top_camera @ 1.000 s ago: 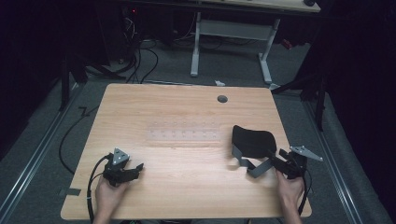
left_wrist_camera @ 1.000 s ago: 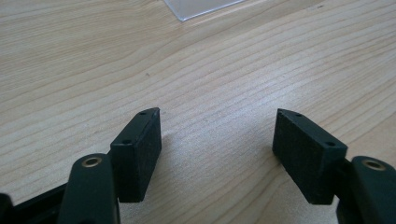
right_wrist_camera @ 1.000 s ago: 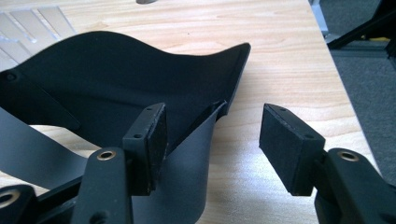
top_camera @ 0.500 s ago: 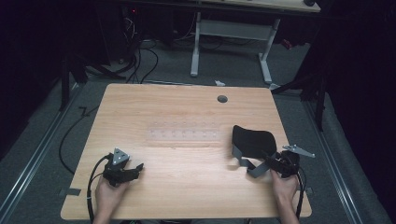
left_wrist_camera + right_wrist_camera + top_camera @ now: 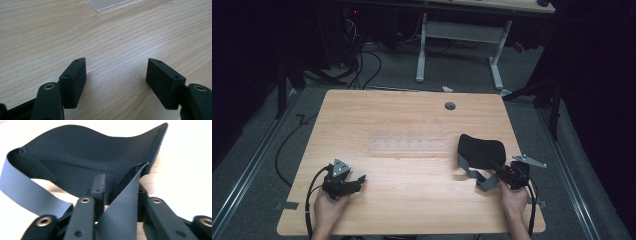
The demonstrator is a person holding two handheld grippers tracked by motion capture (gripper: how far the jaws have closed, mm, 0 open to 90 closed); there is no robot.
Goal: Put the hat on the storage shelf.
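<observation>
right gripper (image 5: 493, 172): near right of the surface, jaws nearly closed, pinching the grey strap (image 5: 125, 205) of the black eye mask (image 5: 482, 150); in the right gripper view the strap runs up between the two jaws
left gripper (image 5: 357, 181): near left, resting low over bare wood, jaws wide apart, nothing between them; pads (image 5: 163, 85) clear of the wood grain in the left gripper view
eye mask position: right half of the surface, just far-left of the right gripper, black body lying flat-ish with one edge curled up, strap looping out to the near left and back to the jaws
step in hand (judgement): securing the strap so the mask can be lifted or pulled
how to do it well (judgement): keep the pinch firm on the strap, it's thin and slick-looking, could slip; lift slowly so the body trails without flopping; the strap loop may snag on a jaw, so pull away from the loop; the left gripper is free to steady the body if needed
surface (image 5: 412, 120): light wood, round cable hole (image 5: 450, 106) far centre, clear flat sheet (image 5: 409, 145) lying mid-surface, faint
room: dark, grey carpet floor (image 5: 397, 70), cables (image 5: 362, 60) trailing far left, white legs of another desk (image 5: 457, 30) behind
</observation>
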